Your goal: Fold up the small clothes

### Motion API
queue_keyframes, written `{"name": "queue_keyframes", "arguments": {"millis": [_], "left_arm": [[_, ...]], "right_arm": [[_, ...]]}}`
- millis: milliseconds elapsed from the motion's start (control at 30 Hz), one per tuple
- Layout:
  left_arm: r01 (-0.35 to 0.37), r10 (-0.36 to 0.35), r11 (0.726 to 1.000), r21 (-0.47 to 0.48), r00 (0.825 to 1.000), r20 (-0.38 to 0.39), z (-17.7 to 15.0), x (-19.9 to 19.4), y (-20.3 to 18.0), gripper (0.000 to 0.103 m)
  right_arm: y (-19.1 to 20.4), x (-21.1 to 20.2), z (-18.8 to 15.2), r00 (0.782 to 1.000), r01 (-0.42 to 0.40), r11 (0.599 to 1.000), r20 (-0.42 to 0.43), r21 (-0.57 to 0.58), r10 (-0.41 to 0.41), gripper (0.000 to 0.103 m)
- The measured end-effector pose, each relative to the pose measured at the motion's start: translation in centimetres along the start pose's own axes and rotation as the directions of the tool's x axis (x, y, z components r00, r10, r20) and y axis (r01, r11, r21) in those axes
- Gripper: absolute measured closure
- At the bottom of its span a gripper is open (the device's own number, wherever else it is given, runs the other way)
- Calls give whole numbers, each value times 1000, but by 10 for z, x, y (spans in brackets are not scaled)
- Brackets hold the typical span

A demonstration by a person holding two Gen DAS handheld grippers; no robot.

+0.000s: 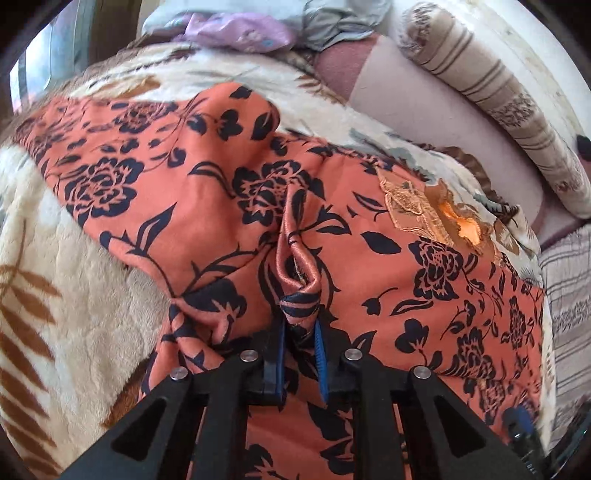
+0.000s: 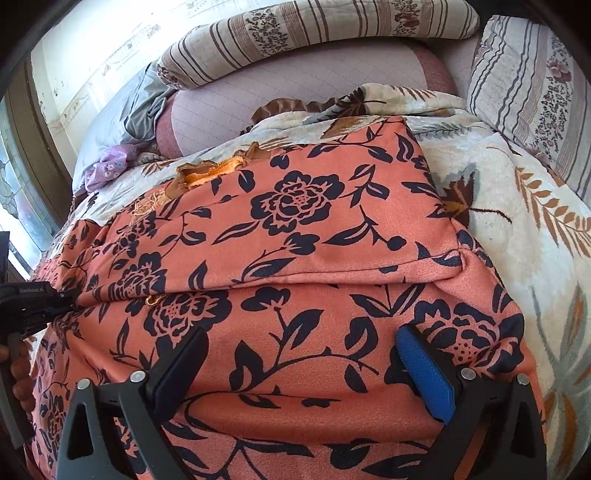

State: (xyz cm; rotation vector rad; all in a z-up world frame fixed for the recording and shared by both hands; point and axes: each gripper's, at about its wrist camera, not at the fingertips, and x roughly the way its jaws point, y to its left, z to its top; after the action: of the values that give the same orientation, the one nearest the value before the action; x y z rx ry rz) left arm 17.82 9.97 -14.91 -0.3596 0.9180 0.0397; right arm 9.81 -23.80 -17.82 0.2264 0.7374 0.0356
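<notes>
lay spread over a cream leaf-print blanket (image 1: 66, 280) on a bed: an orange garment (image 1: 207, 192) printed with dark blue flowers, partly folded, with one layer doubled back over another and its hem running across the right wrist view. showed a patch of tan lace trim (image 1: 421, 210) at the garment's far edge, next to the blanket. pinched a raised fold of the orange cloth between the blue pads (image 1: 320, 347) of the left gripper (image 1: 300, 332), jaws nearly together and clamped on that bunched ridge, cloth standing up in a narrow pleat just beyond the tips. hovered low over the near part of the garment with the right gripper (image 2: 295, 373), jaws spread wide, nothing between them, one blue pad (image 2: 424, 373) turned toward the camera; cannot tell whether the tips touched the cloth. appeared at the left edge of the right wrist view: the left gripper's black body with fingers (image 2: 16, 365) of a hand beneath it. sat beyond the blanket: a striped bolster (image 2: 317, 33), a striped pillow (image 2: 535, 85), and a heap of lilac and grey clothes (image 1: 243, 33).
</notes>
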Motion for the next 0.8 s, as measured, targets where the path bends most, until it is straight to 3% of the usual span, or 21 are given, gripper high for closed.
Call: {"name": "queue_keyframes", "arguments": {"millis": [67, 267, 367, 433, 467, 533, 667, 767, 800], "left_arm": [[27, -28, 1000, 5, 998, 47, -10, 4, 8, 86], [199, -193, 973, -115, 979, 59, -13, 5, 39, 86], [244, -236, 959, -145, 969, 70, -16, 7, 44, 86], [240, -232, 961, -138, 970, 74, -17, 4, 43, 86], [240, -231, 961, -138, 970, 75, -16, 6, 40, 86], [246, -237, 959, -142, 968, 78, -17, 5, 42, 86], [249, -239, 958, -144, 968, 79, -16, 7, 44, 86], [250, -240, 958, -144, 967, 81, -15, 9, 43, 86], [249, -239, 958, -144, 967, 82, -15, 9, 43, 85]], "right_arm": [[1, 1, 0, 1000, 2, 1000, -1, -1, -2, 0], [6, 2, 1, 1000, 27, 1000, -15, -15, -27, 0], [14, 4, 10, 994, 73, 996, -83, -51, -77, 1], [12, -6, 27, 996, 12, 1000, -93, 10, -11, 1], [6, -15, 40, 996, -62, 995, -57, 79, 67, 1], [-5, -19, 67, 991, -124, 977, -24, 172, 130, 1], [-47, 5, 118, 977, -202, 906, 11, 373, 214, 1], [-83, 45, 134, 954, -262, 808, 14, 528, 300, 1], [-96, 62, 134, 953, -243, 784, -11, 571, 303, 1]]}}
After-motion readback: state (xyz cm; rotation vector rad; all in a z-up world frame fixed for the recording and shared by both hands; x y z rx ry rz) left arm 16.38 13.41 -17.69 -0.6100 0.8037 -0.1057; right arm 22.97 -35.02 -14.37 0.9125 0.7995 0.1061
